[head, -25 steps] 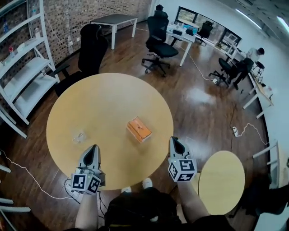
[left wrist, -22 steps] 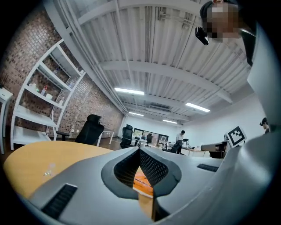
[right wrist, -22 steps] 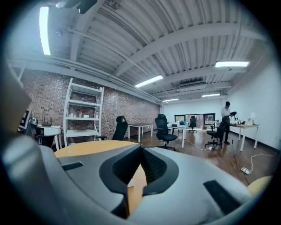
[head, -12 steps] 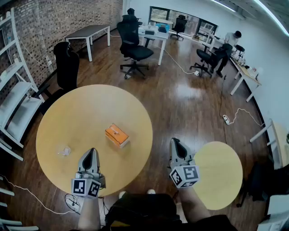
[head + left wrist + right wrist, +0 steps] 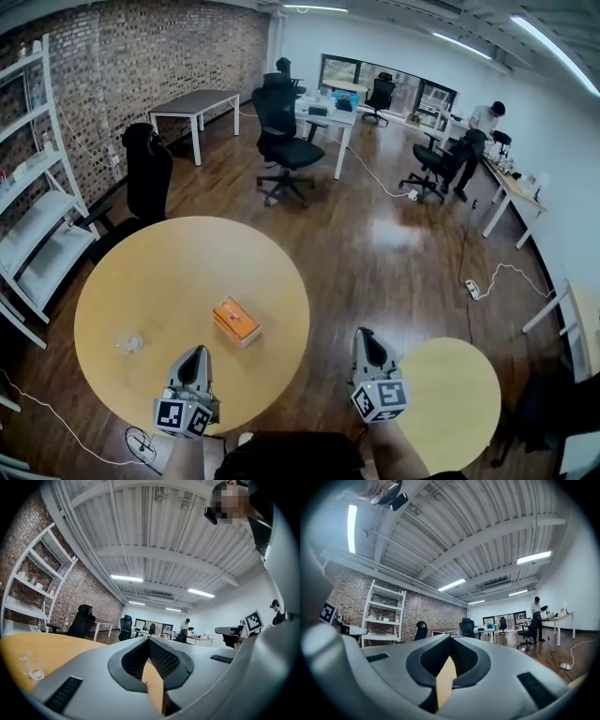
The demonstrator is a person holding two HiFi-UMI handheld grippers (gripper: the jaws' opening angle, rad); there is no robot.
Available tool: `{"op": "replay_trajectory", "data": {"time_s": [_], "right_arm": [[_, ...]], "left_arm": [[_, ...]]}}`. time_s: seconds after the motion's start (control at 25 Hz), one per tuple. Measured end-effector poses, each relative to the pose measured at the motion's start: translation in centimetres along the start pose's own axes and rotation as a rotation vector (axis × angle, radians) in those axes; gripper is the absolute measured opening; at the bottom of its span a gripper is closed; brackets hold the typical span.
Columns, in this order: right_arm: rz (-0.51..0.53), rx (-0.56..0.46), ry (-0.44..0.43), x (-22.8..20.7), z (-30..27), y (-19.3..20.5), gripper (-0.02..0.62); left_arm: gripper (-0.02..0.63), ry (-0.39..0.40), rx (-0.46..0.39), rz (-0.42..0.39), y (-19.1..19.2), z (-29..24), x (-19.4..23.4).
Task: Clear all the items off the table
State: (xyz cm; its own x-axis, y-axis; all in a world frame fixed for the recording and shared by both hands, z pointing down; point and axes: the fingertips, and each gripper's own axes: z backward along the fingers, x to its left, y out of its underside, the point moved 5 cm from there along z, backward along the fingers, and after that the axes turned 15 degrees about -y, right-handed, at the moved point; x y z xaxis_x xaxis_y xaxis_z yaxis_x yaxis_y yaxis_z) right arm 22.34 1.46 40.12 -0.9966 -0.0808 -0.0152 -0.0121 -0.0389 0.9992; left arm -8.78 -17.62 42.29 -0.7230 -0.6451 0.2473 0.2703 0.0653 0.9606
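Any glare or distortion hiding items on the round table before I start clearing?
Head view: fisheye bends the edges; ceiling-light glare sits on the dark wooden floor, not the round wooden table; the orange rectangular box is sharp, the small clear item faint. Left gripper view: strong warp, dark corners, the clear item pale. Right gripper view: same warp, no table items shown.

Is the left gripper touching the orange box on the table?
Apart. The head view shows a strip of bare table between the left gripper and the orange box.
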Motion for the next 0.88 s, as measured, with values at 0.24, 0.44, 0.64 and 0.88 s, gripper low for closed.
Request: {"op": "replay_trajectory", "data": {"time_s": [0.24, 0.44, 0.64, 0.88], "right_arm": [[-0.048, 0.0, 0.02, -1.5, 0.6, 0.5, 0.0], [-0.043, 0.005, 0.006, -1.4, 0.6, 0.6, 0.0], [-0.041, 0.005, -0.002, -0.8, 1.0, 0.2, 0.0], [-0.051, -0.004, 0.018, -1.6, 1.5, -0.1, 0.0]], "left_arm": [[0.003, 0.002, -0.003, -0.016, 0.2, -0.6, -0.6], [0.003, 0.016, -0.01, -0.038, 0.1, -1.0, -1.2], [0.003, 0.017, -0.007, -0.035, 0.2, -1.1, -1.8], [0.003, 0.083, 0.013, -0.05, 0.5, -1.9, -3.9]]}}
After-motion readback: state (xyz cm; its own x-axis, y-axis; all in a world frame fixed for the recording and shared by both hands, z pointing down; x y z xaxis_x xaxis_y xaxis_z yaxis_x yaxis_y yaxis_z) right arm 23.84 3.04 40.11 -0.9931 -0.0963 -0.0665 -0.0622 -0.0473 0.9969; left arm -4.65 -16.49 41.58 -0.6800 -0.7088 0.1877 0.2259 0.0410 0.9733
